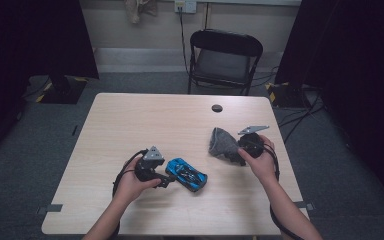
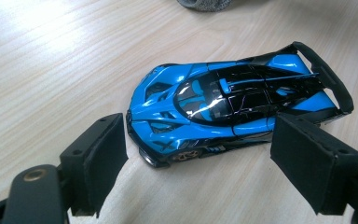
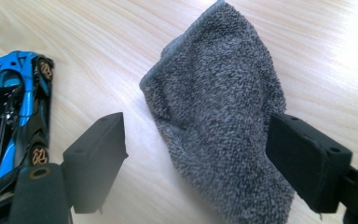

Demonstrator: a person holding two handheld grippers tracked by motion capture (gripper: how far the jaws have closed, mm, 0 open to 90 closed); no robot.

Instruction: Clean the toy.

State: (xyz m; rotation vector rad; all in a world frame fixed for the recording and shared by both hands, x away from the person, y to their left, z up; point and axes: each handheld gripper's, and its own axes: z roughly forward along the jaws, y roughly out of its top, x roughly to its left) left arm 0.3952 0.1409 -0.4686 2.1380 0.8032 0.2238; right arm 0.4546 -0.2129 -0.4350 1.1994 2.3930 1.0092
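Toy car (image 2: 228,105): on tabletop (image 1: 145,120), just ahead of left hand-held gripper (image 2: 200,163), jaws wide, empty.
Grey cloth (image 3: 223,126): between right hand-held gripper (image 3: 196,163) jaws, wide, unpinched.
Risk: glossy car rolls or skids aside; cloth slips.

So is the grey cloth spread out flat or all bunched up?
Bunched up. The cloth rises in a crumpled, folded heap on the table, not flat, with the open right gripper around its lower end.

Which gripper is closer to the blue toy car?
Left. The left gripper sits right at the toy car, fingers open. The right gripper is farther off, open around the grey cloth.
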